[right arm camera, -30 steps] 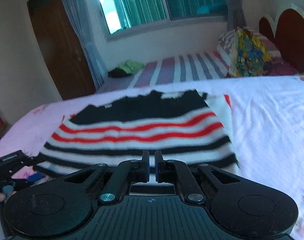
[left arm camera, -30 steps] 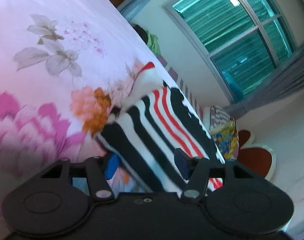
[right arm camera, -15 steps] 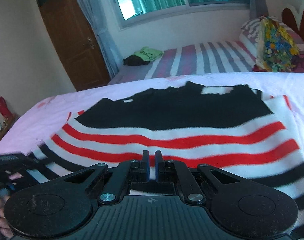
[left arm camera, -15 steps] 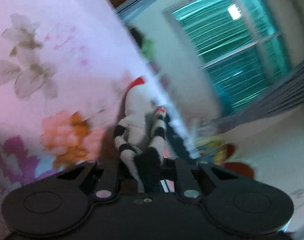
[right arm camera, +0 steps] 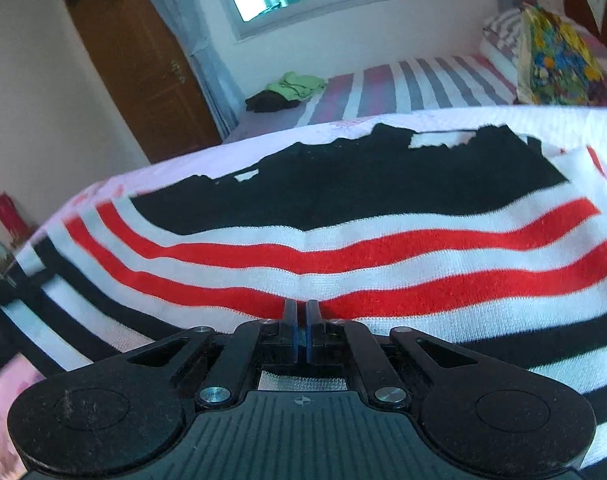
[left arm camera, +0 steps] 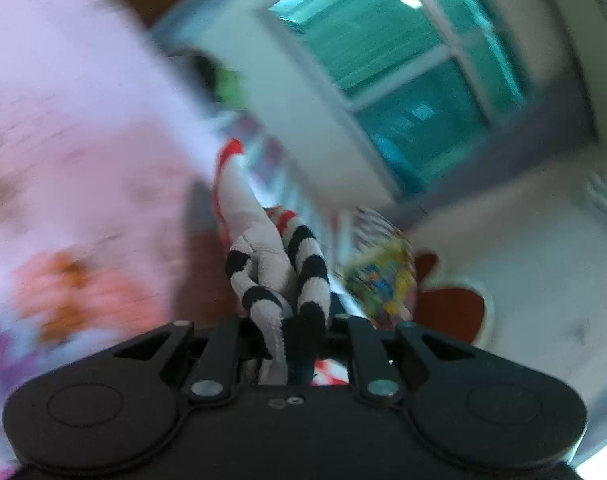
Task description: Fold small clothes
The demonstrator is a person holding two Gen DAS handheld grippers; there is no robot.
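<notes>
I had the left gripper [left arm camera: 291, 336] clamped on the striped sweater [right arm camera: 343, 248] corner, bunched ahead, to fold it; my right gripper [right arm camera: 301, 320], clenched empty, pinned the cloth flat beneath.

1. Black, white and red striped knit sweater [right arm camera: 383, 248] covers most of the pink floral bedsheet [right arm camera: 483, 120] ahead of the right gripper [right arm camera: 301, 316]; no bare sheet just in front.
2. Bare sheet at far edge & far right of sweater: room to pass.
3. Left gripper [left arm camera: 291, 344]: bunched sweater corner fills the gap btwn its jaws, blocks view fwd.
4. Sheet to its left is free, though blurred.
5. Multicoloured patterned pillow [right arm camera: 555, 60] stands well apart, on striped bed [right arm camera: 423, 84].
</notes>
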